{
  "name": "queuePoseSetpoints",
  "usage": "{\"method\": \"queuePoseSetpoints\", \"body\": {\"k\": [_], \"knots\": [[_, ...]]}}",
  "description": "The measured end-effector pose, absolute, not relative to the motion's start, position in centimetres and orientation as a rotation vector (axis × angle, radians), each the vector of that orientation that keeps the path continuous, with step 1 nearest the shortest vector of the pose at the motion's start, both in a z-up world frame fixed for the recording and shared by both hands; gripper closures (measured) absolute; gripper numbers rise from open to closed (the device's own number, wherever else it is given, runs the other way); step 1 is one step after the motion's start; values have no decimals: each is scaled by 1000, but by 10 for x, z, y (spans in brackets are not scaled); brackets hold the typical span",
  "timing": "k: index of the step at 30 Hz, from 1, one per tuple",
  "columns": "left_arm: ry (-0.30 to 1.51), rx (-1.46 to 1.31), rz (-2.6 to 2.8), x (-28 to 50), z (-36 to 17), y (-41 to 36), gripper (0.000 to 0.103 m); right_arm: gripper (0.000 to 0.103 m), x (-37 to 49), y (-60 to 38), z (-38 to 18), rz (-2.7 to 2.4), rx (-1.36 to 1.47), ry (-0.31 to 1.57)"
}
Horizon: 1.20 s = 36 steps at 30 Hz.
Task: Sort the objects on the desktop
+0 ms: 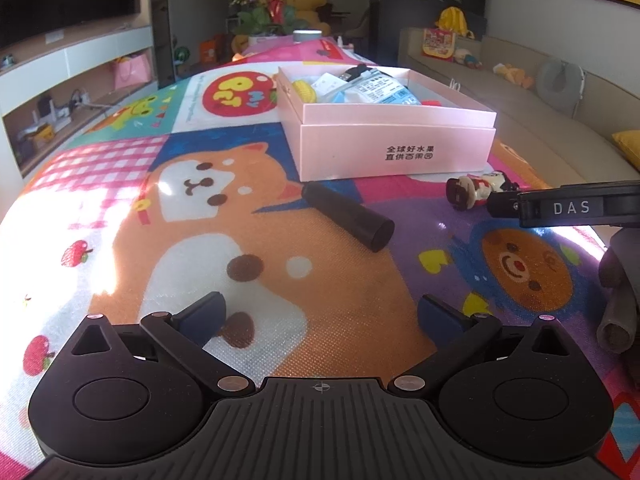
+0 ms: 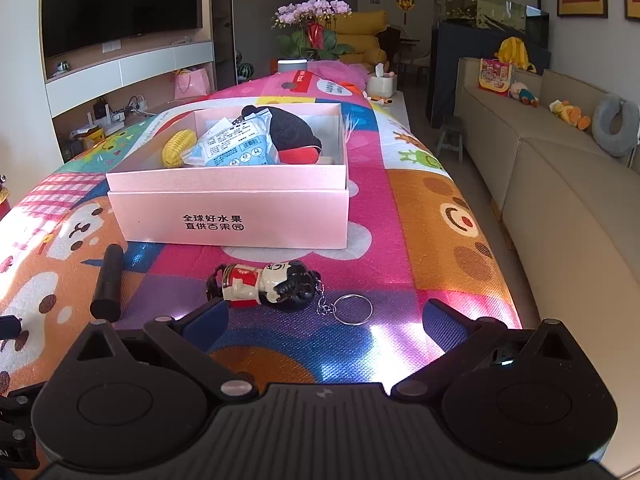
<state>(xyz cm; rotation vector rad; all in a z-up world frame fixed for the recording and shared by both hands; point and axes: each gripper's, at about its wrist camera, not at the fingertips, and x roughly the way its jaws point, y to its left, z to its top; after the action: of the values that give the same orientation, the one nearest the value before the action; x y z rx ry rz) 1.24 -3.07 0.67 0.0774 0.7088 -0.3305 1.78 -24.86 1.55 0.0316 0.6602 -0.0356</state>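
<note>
Blue-padded right gripper (image 2: 325, 316) hovers spread wide, low over the figurine keychain (image 2: 267, 285).

Both your cameras sit low, looking forward over the bright cartoon mat (image 1: 320, 280); both see the pink cardboard box (image 2: 228, 216).

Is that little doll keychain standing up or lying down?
Lying down. The doll keychain rests on its side on the mat, head toward its metal ring.
</note>
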Motion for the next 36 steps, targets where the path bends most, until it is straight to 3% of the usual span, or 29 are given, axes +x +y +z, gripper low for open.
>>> {"method": "queuePoseSetpoints", "body": {"k": [7, 15, 28, 36], "knots": [[609, 144, -529, 52, 18, -38, 0, 0, 17, -253, 15, -18, 68, 662], [682, 6, -622, 112, 11, -35, 0, 0, 18, -263, 14, -11, 140, 664], [678, 22, -678, 41, 9, -42, 0, 0, 19, -273, 13, -4, 213, 672], [697, 100, -469, 45, 10, -68, 0, 0, 19, -273, 13, -15, 216, 672]]}}
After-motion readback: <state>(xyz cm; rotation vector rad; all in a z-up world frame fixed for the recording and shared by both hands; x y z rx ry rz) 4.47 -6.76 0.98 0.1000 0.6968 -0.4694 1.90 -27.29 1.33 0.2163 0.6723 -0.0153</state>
